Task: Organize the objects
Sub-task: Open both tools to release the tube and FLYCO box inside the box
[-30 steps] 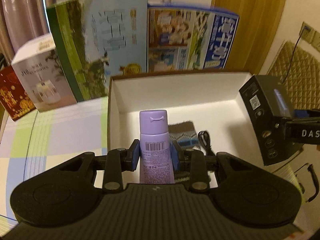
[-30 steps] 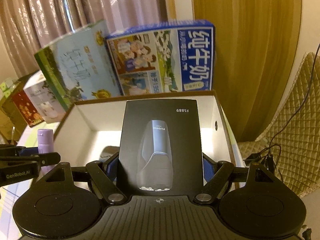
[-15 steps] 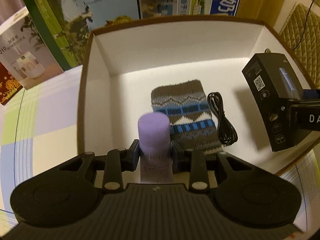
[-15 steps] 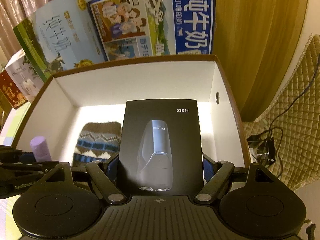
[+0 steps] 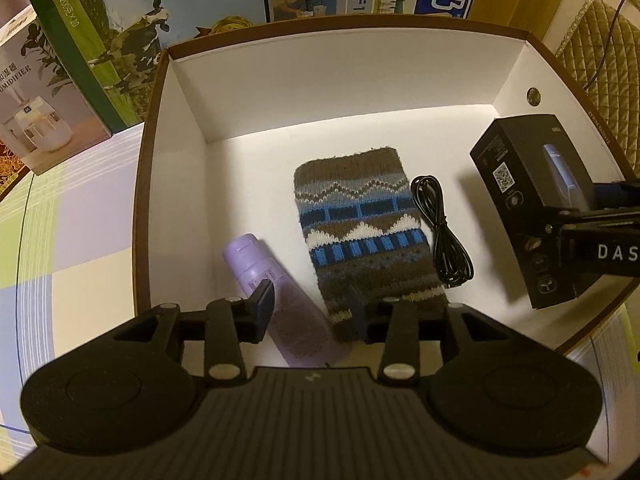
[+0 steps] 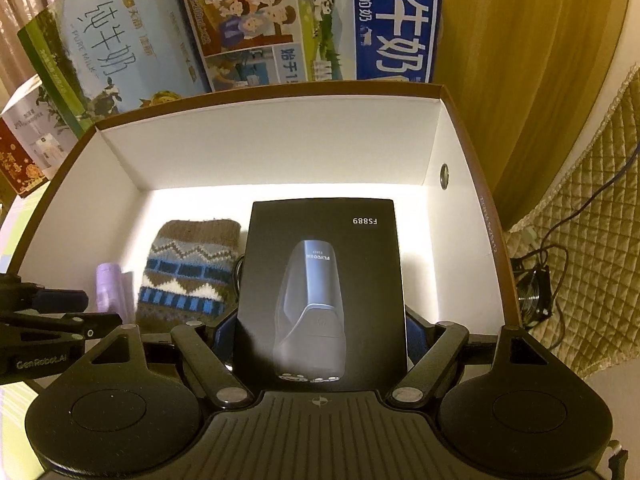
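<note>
Left gripper (image 5: pixel 314 310) released, jaws spread above the lilac plastic tube (image 5: pixel 280 292) lying near the brown-rimmed white cardboard box's (image 5: pixel 360 92) left wall. Right gripper (image 6: pixel 320 336) clenched on black shaver carton (image 6: pixel 324 288) near its right wall.

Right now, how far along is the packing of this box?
Done: the knitted pouch, black cable and purple tube lie in the white box; the left tool is open, tube released. In hand: the right tool grips the black shaver box above the box's right side. Left: set it down.
</note>
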